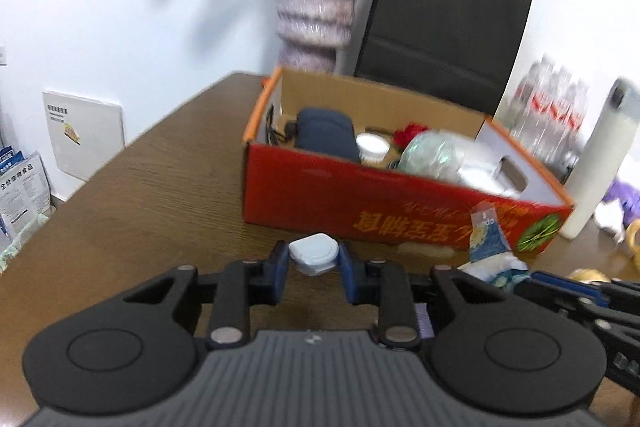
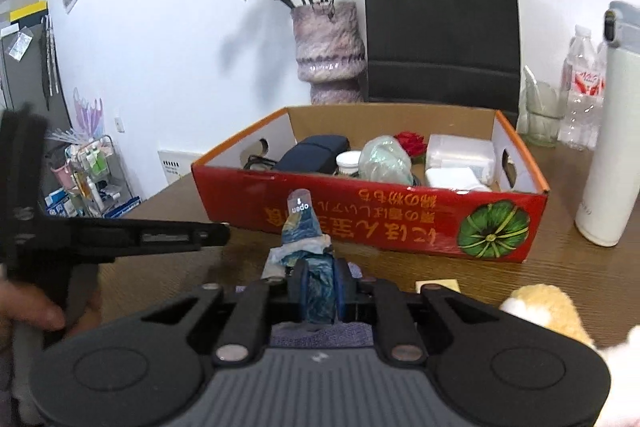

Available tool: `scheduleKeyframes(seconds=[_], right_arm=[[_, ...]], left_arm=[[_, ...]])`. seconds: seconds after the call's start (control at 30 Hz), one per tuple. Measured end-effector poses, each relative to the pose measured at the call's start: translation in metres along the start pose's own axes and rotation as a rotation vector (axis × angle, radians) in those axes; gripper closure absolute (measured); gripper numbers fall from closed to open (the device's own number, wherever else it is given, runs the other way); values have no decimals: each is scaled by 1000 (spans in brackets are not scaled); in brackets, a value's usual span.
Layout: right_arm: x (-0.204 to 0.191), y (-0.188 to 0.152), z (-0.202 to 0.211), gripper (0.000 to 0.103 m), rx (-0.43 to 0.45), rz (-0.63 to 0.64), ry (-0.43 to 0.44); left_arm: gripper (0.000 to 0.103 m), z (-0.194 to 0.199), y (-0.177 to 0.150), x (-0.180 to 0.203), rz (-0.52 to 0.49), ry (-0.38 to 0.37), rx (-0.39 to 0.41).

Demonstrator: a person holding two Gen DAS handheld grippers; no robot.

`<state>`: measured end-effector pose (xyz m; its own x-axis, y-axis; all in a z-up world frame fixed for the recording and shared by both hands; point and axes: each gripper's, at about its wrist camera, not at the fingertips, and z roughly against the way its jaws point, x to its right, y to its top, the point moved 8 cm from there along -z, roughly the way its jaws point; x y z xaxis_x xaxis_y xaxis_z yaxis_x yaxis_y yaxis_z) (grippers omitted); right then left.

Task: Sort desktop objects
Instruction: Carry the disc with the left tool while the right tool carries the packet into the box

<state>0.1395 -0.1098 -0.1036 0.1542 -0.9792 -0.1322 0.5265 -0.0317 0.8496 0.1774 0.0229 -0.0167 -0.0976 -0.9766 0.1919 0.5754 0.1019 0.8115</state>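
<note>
My left gripper (image 1: 314,259) is shut on a small pale blue round case (image 1: 314,254) and holds it in front of the red cardboard box (image 1: 340,203). My right gripper (image 2: 319,287) is shut on a blue patterned tissue pack (image 2: 308,239) with an "open" tab, also in front of the box (image 2: 360,219). The pack and right gripper show at the right of the left wrist view (image 1: 490,247). The box holds a dark pouch (image 2: 316,153), a white jar (image 2: 348,161), a greenish plastic bag (image 2: 384,157), a red flower (image 2: 412,143) and white containers (image 2: 460,155).
Behind the box stand a purple vase (image 2: 328,51) with dried roses and a black paper bag (image 2: 440,23). A white thermos (image 2: 612,143), water bottles (image 2: 580,87) and a glass (image 2: 540,115) stand right. A plush toy (image 2: 540,307) and a yellow note (image 2: 436,285) lie near right.
</note>
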Motion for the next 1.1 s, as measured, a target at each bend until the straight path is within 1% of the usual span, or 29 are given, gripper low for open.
scheduleKeyframes(seconds=[0.1, 0.17, 0.3, 0.37, 0.47, 0.63, 0.73, 0.8, 0.9, 1.0, 1.1], right_arm=[[5, 3, 16, 91, 19, -15, -15], [7, 7, 30, 91, 42, -14, -27], [12, 11, 59, 91, 86, -28, -46], [12, 10, 72, 91, 105, -40, -51], [10, 5, 93, 91, 136, -46, -54], [6, -11, 123, 91, 176, -47, -60], [5, -11, 138, 92, 207, -57, -63], [5, -4, 147, 92, 237, -50, -70], [6, 15, 154, 92, 275, -26, -80], [15, 50, 155, 92, 327, -4, -107], [32, 90, 141, 92, 352, -26, -102]], left_arm=[[75, 30, -1, 2, 10, -8, 42], [75, 48, -4, 6, -1, -8, 65], [75, 75, -12, 20, -69, 21, 112], [75, 88, -17, 28, -97, 8, 125], [75, 110, -24, 39, -131, 21, 164], [75, 146, -36, 49, -144, 32, 217], [75, 162, -35, 48, -121, 36, 243], [75, 167, -28, 47, -115, 43, 267], [75, 167, -6, 47, -124, 39, 301], [75, 155, 33, 49, -142, 15, 330], [75, 128, 73, 48, -133, -31, 314]])
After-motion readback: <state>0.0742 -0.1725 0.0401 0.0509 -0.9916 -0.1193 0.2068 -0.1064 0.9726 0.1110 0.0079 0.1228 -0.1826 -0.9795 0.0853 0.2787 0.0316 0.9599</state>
